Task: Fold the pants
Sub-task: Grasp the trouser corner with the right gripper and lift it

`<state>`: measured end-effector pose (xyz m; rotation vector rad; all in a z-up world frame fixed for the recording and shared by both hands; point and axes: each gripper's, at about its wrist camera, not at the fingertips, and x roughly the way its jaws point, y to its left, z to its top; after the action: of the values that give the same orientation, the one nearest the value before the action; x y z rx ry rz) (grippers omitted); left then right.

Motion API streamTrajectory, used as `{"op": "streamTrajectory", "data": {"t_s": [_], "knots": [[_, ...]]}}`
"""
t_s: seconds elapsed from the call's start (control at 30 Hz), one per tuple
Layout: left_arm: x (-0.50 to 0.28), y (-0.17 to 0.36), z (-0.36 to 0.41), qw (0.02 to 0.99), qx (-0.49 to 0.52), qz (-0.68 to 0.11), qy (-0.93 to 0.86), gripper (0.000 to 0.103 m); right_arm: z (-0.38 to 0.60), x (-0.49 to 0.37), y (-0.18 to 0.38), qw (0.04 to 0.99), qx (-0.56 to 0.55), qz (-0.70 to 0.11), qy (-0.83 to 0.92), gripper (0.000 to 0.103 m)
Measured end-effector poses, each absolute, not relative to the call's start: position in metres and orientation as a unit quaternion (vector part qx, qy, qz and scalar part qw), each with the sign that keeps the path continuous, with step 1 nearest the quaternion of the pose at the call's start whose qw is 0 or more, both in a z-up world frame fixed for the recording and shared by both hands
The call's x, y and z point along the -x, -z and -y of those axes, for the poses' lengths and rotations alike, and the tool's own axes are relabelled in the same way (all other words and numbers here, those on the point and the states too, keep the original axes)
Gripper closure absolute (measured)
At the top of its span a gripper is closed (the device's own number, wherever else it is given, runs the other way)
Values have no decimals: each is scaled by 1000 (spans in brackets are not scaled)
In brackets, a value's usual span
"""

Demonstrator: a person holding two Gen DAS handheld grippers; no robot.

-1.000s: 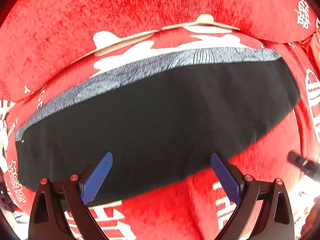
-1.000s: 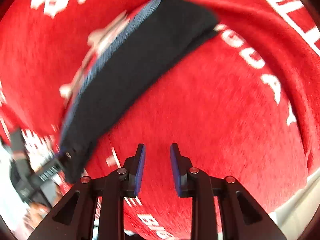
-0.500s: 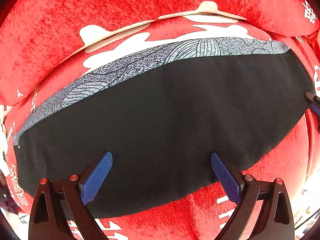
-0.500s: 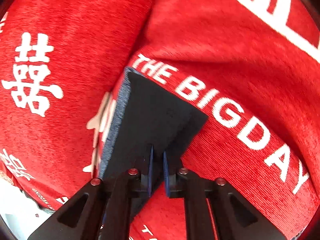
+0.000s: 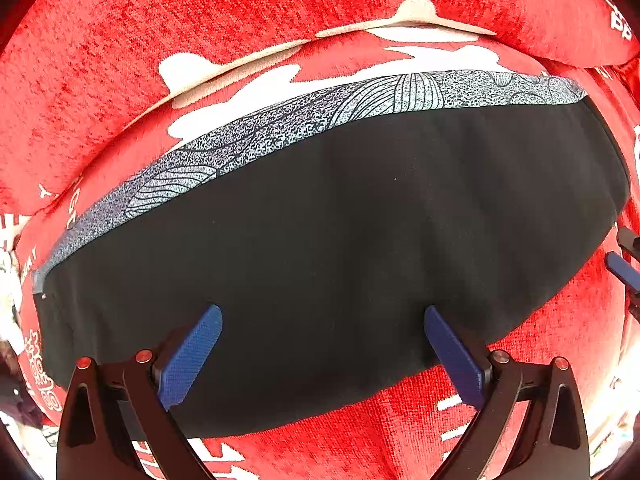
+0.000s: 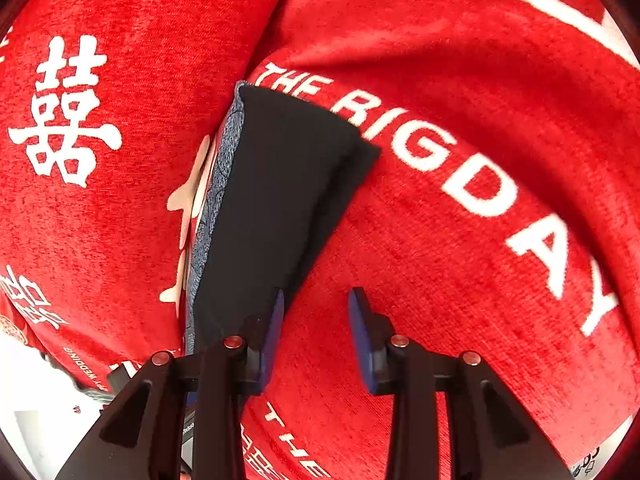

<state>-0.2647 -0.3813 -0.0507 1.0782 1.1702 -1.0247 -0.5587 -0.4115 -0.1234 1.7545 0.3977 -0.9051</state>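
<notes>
The black pants (image 5: 340, 248) lie folded into a long flat band on a red cover, with a grey patterned strip (image 5: 360, 108) along their far edge. My left gripper (image 5: 320, 344) is wide open and empty, its blue fingertips over the band's near edge. In the right wrist view the pants (image 6: 276, 200) run away from me as a narrow stack. My right gripper (image 6: 316, 320) is open and empty at the band's near end, its left fingertip by the pants' edge. It also shows at the right edge of the left wrist view (image 5: 624, 272).
The red cover (image 6: 460, 280) with white lettering drapes over cushions. A red back cushion (image 5: 200, 20) rises behind the pants. A white floor strip (image 6: 36, 412) and some dark gear show at the lower left of the right wrist view.
My right gripper, nearly shut half a second ago, has opened at the pants' end. My left gripper has stayed open and moved a little closer over the pants.
</notes>
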Motion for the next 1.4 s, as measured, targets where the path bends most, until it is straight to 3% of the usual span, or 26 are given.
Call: {"op": "streamTrajectory", "data": {"t_s": [0.3, 0.53, 0.9, 0.97, 1.03, 1.07, 1.23, 1.4], "knots": [[259, 54, 385, 584, -462, -503, 438, 1, 428, 553, 126, 551, -728, -158, 376, 57], [261, 55, 384, 585, -464, -498, 441, 1, 439, 549, 130, 573, -719, -127, 373, 43], [263, 55, 388, 583, -465, -500, 441, 1, 463, 534, 139, 593, -721, -90, 348, 42], [264, 53, 390, 583, -467, -499, 440, 1, 468, 532, 143, 581, -732, -83, 346, 47], [263, 40, 395, 598, -451, -496, 440, 4, 472, 531, 148, 561, -747, -91, 345, 90], [262, 34, 397, 604, -441, -494, 443, 8, 472, 532, 146, 562, -749, -87, 340, 90], [264, 19, 427, 631, -394, -492, 452, 8, 468, 528, 114, 608, -726, -77, 314, 90], [277, 63, 454, 606, -406, -527, 435, 7, 464, 514, 80, 643, -702, -76, 295, 90]]}}
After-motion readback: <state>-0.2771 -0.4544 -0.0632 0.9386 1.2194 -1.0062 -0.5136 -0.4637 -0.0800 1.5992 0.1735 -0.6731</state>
